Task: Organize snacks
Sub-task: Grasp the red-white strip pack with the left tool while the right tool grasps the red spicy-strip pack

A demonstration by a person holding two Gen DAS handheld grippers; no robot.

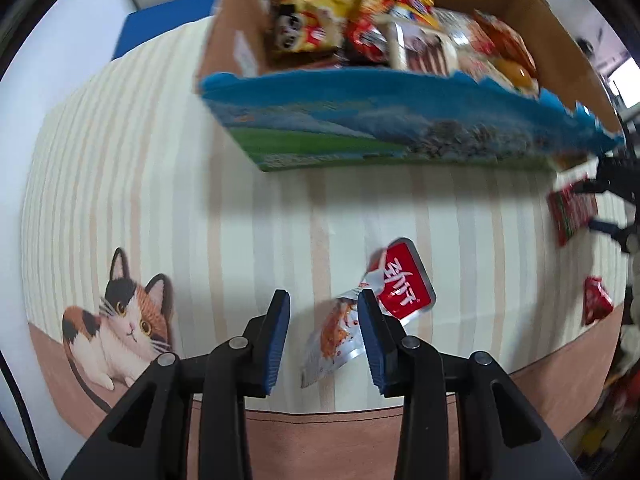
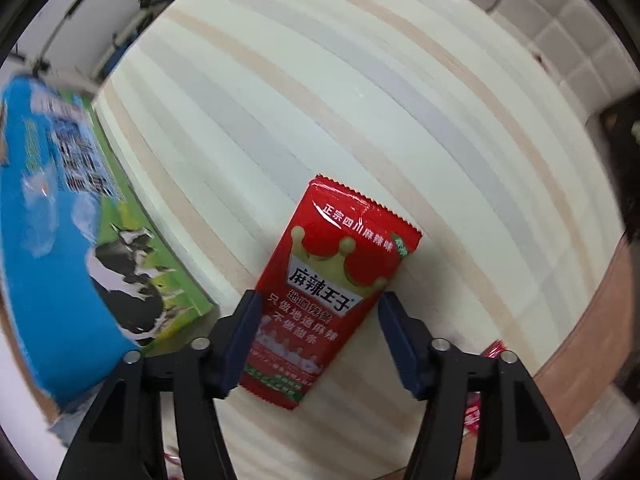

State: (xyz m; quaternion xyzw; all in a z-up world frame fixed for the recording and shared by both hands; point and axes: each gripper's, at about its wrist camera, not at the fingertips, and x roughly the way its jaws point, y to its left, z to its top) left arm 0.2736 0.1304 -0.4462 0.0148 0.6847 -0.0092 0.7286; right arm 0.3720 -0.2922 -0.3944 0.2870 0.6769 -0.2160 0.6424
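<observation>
A blue-and-green milk carton box (image 1: 360, 136) stands on the striped tablecloth, filled with several snack packets (image 1: 360, 28); it also shows in the right wrist view (image 2: 72, 240). My left gripper (image 1: 324, 300) is open just above a silver-and-red snack pouch (image 1: 404, 280) that lies partly under its right finger. My right gripper (image 2: 318, 302) is open with its fingers on either side of a red spicy-strip packet (image 2: 332, 280) lying flat on the table. That packet and the right gripper show at the right edge of the left wrist view (image 1: 570, 210).
Another small red packet (image 1: 596, 306) lies near the table's right edge; its corner shows behind my right finger (image 2: 490, 350). A cat picture (image 1: 120, 328) is printed on the tablecloth at the left. A blue chair (image 1: 160, 28) stands beyond the table.
</observation>
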